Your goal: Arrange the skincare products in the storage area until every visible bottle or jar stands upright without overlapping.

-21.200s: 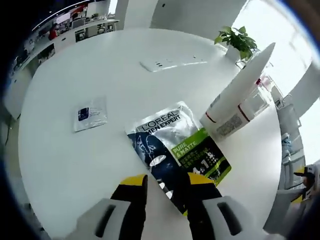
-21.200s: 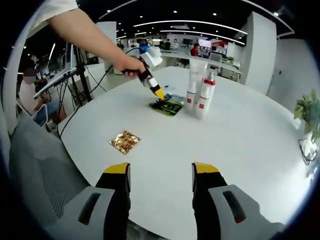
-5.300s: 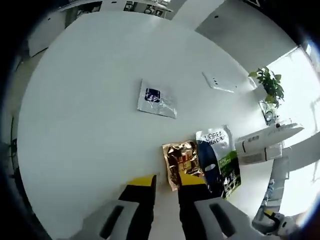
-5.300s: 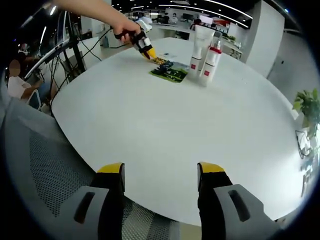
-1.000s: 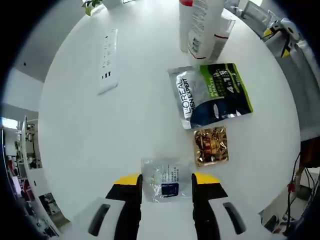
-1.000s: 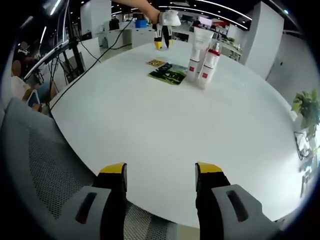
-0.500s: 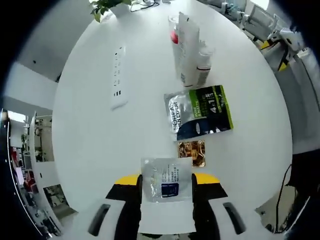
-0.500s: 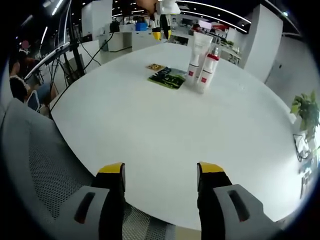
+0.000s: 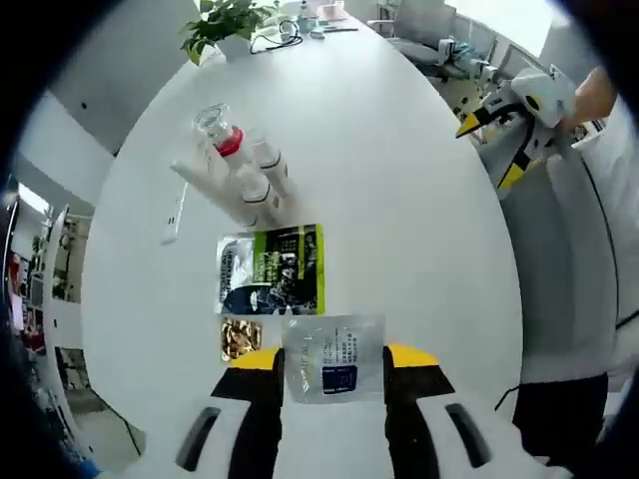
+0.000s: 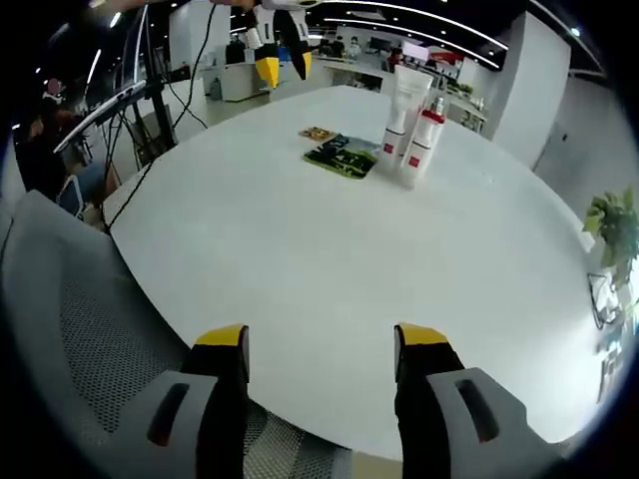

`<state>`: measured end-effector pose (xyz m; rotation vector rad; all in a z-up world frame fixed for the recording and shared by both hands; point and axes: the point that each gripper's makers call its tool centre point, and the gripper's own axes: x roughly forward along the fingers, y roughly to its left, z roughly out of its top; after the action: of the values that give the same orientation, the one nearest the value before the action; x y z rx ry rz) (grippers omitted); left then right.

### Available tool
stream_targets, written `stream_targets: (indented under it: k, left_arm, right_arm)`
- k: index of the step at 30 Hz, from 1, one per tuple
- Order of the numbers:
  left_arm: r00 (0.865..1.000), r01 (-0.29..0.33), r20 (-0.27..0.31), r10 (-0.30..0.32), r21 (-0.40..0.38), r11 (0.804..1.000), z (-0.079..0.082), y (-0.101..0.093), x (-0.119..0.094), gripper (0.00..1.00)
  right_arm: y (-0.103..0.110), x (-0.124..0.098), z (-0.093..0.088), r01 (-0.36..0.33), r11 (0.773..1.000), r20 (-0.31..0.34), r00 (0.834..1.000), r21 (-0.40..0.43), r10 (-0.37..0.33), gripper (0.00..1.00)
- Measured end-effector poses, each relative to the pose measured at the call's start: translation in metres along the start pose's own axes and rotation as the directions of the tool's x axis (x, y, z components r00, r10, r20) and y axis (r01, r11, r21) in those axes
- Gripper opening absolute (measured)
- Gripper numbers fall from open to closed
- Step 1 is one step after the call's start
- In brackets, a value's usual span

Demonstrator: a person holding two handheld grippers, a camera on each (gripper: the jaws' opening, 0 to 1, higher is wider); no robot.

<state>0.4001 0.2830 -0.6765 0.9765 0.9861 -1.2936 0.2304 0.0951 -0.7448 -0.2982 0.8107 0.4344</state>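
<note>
My left gripper (image 9: 332,359) is shut on a clear sachet (image 9: 333,359) with a blue label, held high above the round white table (image 9: 399,210). Below it lie a dark-and-green sachet (image 9: 272,269) and a small gold sachet (image 9: 240,337). A white tube (image 9: 215,180) and red-capped bottles (image 9: 250,170) stand together beyond them. In the right gripper view, my right gripper (image 10: 321,341) is open and empty over the table's near edge; the left gripper (image 10: 281,50) hangs far off above the tube (image 10: 406,95), a red-capped bottle (image 10: 422,137), the green sachet (image 10: 344,157) and the gold sachet (image 10: 318,133).
A white power strip (image 9: 172,215) lies past the bottles, and a potted plant (image 9: 225,17) stands at the table's far side. The right gripper (image 9: 514,125), held by a hand, shows beside the table edge. A grey mesh chair (image 10: 70,329) sits at the near edge.
My left gripper has risen higher above the table with the clear sachet in it, and its view has turned. The right gripper has stayed where it was, open.
</note>
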Motion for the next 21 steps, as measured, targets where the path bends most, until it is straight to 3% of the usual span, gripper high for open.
stream_targets:
  k: [5, 7, 9, 12, 14, 19, 21]
  left_arm:
    - [0.994, 0.042, 0.102, -0.027, -0.143, 0.989, -0.004, -0.074, 0.0, 0.4]
    - [0.995, 0.043, 0.093, -0.03, -0.142, 0.989, -0.01, -0.092, 0.003, 0.4]
    - [0.996, 0.045, 0.083, -0.033, -0.135, 0.99, -0.013, -0.104, 0.003, 0.4]
    - [0.993, 0.031, 0.115, -0.008, -0.197, 0.98, -0.009, -0.119, -0.001, 0.4]
    - [0.982, 0.074, 0.187, -0.026, -0.255, 0.964, 0.002, -0.135, -0.004, 0.4]
    - [0.969, 0.103, 0.248, -0.02, -0.326, 0.94, 0.007, -0.159, -0.009, 0.4]
    - [0.954, 0.123, 0.3, -0.01, -0.359, 0.925, 0.013, -0.166, -0.011, 0.4]
  right_arm:
    - [0.0, 0.0, -0.002, 0.004, 1.0, -0.014, 1.0, -0.002, -0.004, 0.56]
    - [0.0, 0.0, -0.001, 0.004, 1.0, -0.009, 1.0, -0.006, -0.004, 0.57]
    - [0.004, -0.001, 0.0, -0.008, 1.0, -0.007, 1.0, -0.007, 0.007, 0.57]
    - [0.007, 0.0, 0.0, -0.015, 0.999, -0.012, 1.0, -0.028, 0.015, 0.57]
    - [0.007, 0.0, -0.003, -0.023, 1.0, -0.025, 0.999, -0.014, 0.023, 0.57]
    - [0.016, -0.002, 0.0, -0.068, 0.998, -0.012, 0.998, -0.016, 0.068, 0.57]
    - [0.017, -0.003, 0.005, -0.081, 0.997, 0.016, 0.997, 0.006, 0.081, 0.57]
